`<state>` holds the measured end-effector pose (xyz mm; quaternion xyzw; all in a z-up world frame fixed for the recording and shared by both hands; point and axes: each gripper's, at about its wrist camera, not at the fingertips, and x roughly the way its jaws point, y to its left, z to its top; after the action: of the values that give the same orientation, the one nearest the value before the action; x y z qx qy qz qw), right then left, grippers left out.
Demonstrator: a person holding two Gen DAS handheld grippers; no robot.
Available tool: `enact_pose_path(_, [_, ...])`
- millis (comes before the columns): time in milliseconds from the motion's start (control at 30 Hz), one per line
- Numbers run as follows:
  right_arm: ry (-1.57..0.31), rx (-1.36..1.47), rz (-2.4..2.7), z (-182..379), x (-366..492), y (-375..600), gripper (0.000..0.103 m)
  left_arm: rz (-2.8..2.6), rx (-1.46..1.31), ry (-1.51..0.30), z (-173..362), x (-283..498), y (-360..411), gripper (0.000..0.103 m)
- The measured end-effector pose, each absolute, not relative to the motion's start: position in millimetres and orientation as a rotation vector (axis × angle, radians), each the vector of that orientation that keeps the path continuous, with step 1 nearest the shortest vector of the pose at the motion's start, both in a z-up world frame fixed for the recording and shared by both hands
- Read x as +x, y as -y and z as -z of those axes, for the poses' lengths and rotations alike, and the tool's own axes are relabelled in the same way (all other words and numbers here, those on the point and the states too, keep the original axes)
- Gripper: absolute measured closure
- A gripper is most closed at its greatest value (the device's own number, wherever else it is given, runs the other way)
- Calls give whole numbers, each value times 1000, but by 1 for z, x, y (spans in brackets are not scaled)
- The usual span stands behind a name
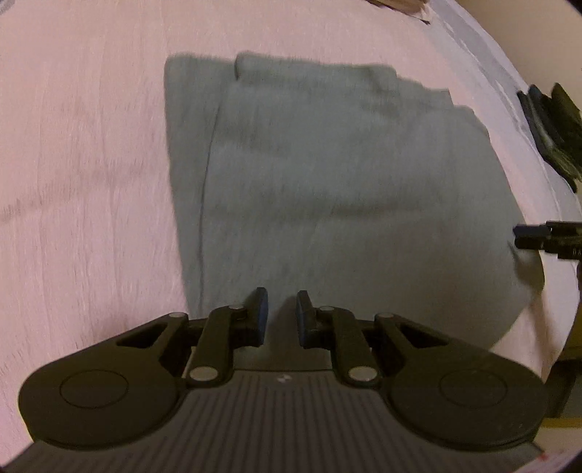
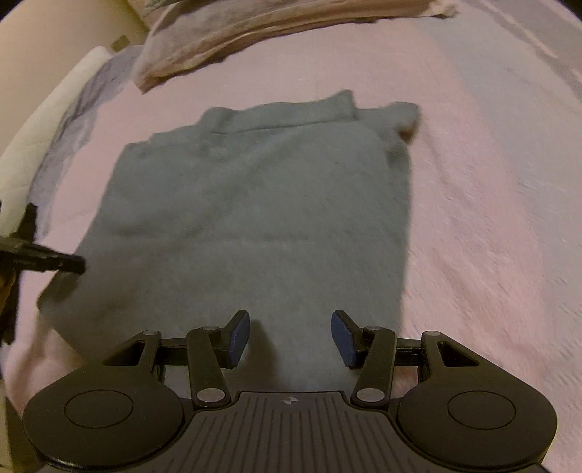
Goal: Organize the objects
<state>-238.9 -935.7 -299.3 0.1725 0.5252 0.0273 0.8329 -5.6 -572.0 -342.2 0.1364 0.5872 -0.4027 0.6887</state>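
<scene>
The folded grey cloth (image 2: pixel 254 225) lies flat on the pink bedspread (image 2: pixel 473 236), its long axis running away from both tongs. The right gripper (image 2: pixel 291 338) hovers over its near edge, jaws wide apart and empty. The left gripper (image 1: pixel 282 316), over the same edge, shows a narrow gap, gripping nothing. Neither is clearly nearer.

pink bedspread (image 2: pixel 473 218), folded beige blanket (image 2: pixel 254 29)
</scene>
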Motion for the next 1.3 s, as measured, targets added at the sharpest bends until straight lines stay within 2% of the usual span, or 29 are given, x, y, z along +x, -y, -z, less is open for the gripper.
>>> enact_pose_path(200, [-1138, 266, 197, 264, -269, 902, 55, 993, 317, -1279, 340, 4, 539, 91])
enact_pose_path(400, [-1058, 230, 296, 231, -291, 813, 55, 1094, 462, -1148, 297, -5, 495, 87])
enact_pose_path(667, [-1115, 55, 181, 249, -294, 707, 54, 1462, 936, -667, 280, -79, 474, 59])
enact_pose_path(800, [-1157, -5, 193, 260, -306, 703, 54, 1574, 1111, -472, 297, -112, 472, 52])
enact_pose_path(933, [-1193, -122, 225, 271, -319, 717, 53, 1595, 1256, -328, 322, -134, 479, 52])
enact_pose_path(1067, [-1204, -362, 209, 287, -328, 726, 50, 1564, 1369, -218, 341, -143, 483, 52])
enact_pose_path(1200, [-1177, -596, 138, 305, -332, 736, 49, 1506, 1443, -159, 354, -146, 489, 61])
enact_pose_path(1267, [-1157, -707, 97, 317, -335, 742, 49, 1460, 1442, -170, 357, -144, 493, 71])
enact_pose_path(1300, [-1148, -755, 77, 322, -338, 744, 49, 1451, 1436, -190, 358, -144, 495, 72])
